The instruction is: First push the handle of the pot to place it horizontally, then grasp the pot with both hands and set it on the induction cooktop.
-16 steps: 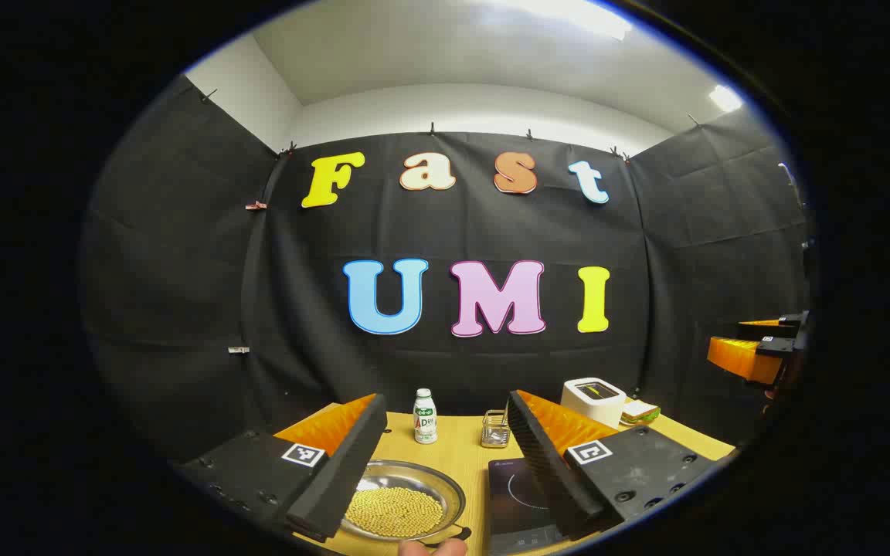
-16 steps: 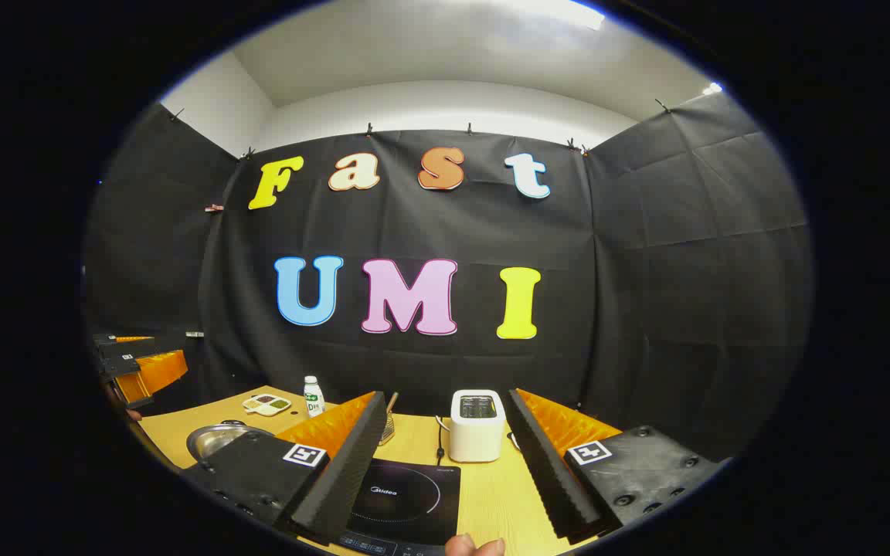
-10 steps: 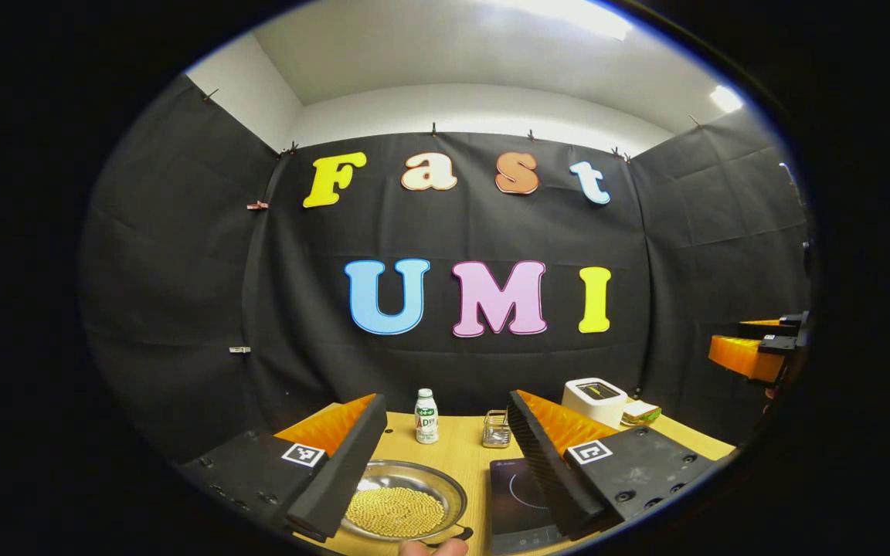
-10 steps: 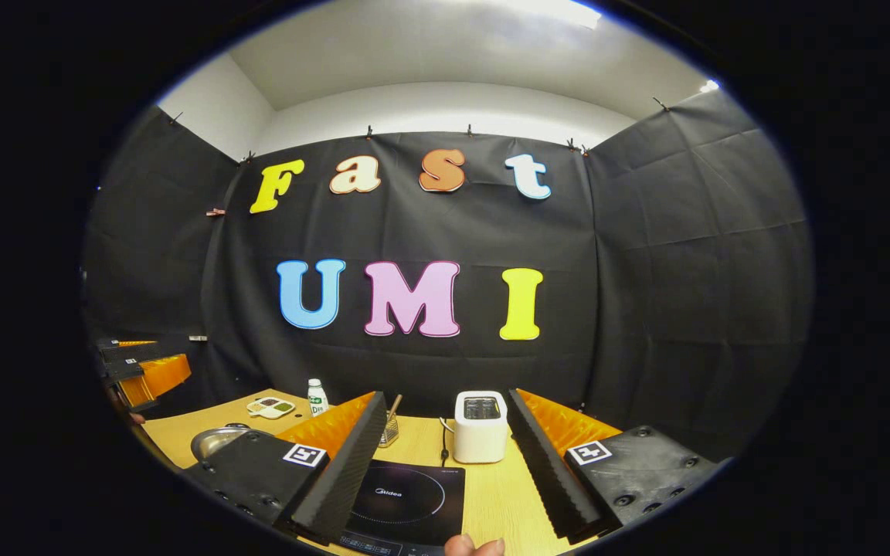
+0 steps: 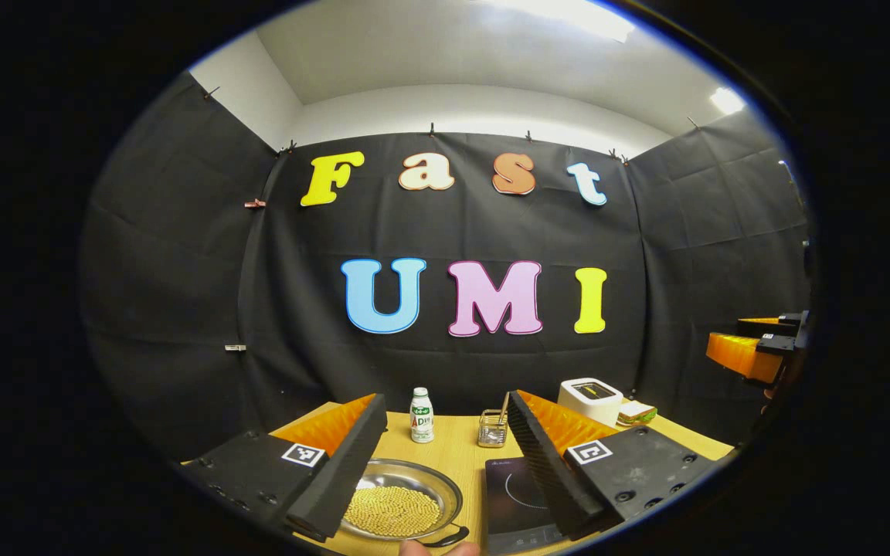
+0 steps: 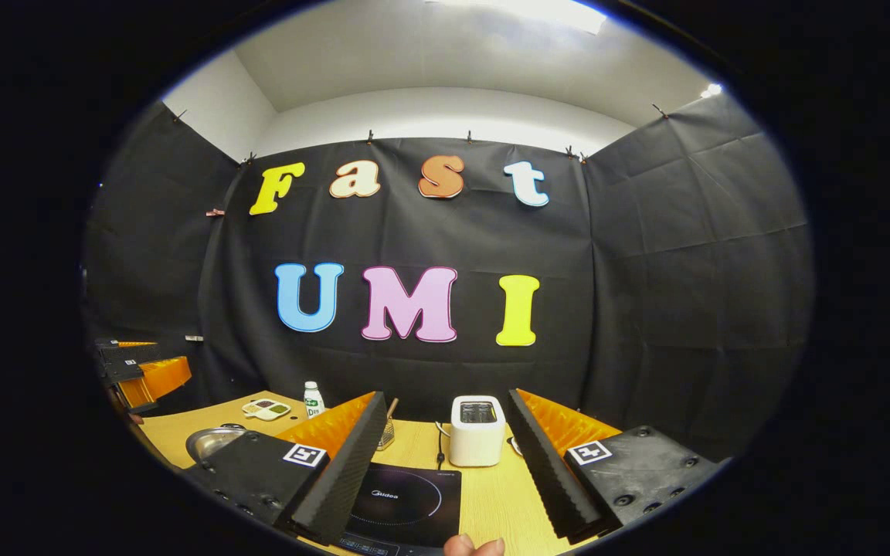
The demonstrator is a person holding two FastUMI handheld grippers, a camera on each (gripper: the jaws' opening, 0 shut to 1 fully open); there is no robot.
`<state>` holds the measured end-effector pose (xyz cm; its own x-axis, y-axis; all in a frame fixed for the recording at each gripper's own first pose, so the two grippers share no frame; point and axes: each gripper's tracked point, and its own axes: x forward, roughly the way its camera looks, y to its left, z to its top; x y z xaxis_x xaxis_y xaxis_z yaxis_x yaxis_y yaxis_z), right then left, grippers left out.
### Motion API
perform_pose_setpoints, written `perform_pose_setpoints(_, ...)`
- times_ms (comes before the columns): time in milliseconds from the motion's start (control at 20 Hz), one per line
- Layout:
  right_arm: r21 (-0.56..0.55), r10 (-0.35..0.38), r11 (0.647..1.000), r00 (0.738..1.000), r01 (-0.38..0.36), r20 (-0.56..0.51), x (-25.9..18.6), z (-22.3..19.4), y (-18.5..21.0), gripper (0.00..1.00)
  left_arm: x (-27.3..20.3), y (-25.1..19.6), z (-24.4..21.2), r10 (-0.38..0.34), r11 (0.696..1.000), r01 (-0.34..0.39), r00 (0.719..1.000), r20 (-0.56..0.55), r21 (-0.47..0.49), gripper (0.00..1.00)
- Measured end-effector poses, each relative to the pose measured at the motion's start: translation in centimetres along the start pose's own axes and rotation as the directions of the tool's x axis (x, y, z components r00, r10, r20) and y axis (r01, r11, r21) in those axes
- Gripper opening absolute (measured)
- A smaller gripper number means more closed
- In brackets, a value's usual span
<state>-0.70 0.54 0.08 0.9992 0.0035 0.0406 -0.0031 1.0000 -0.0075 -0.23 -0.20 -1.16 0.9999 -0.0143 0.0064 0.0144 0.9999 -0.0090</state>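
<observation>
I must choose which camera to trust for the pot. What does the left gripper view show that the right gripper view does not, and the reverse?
Left gripper view: yellow beads inside the pot, its dark handle, a sandwich beside the toaster, and the right gripper far off. Right gripper view: a small divided dish, the toaster's cable, and the left gripper far off. Shared: pot, induction cooktop, bottle, toaster, wooden table.

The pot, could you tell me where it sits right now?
In the left gripper view the pot rests on the table, low between that gripper's fingers, with the induction cooktop just to its right and a small bottle behind it.
</observation>
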Motion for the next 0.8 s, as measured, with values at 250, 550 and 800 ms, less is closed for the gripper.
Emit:
perform_pose_setpoints(250,-0.020,0.016,1.000,1.000,-0.016,0.011,-0.8,-1.9,0.6,0.97,-0.9,-0.4,-1.9,-0.037,0.999,0.037,0.999,0.032,-0.001,0.92)
perform_pose_setpoints(550,-0.004,0.025,1.000,1.000,-0.025,-0.010,-1.8,-4.3,1.0,0.97,-2.4,-2.0,-7.8,-0.233,0.968,0.228,0.971,-0.046,-0.101,0.12)
perform_pose_setpoints(800,-0.045,-0.005,0.999,1.000,0.006,0.005,-2.8,-5.4,0.0,0.97,-4.7,-0.4,-16.8,-0.373,0.927,0.338,0.881,-0.291,-0.165,0.05)
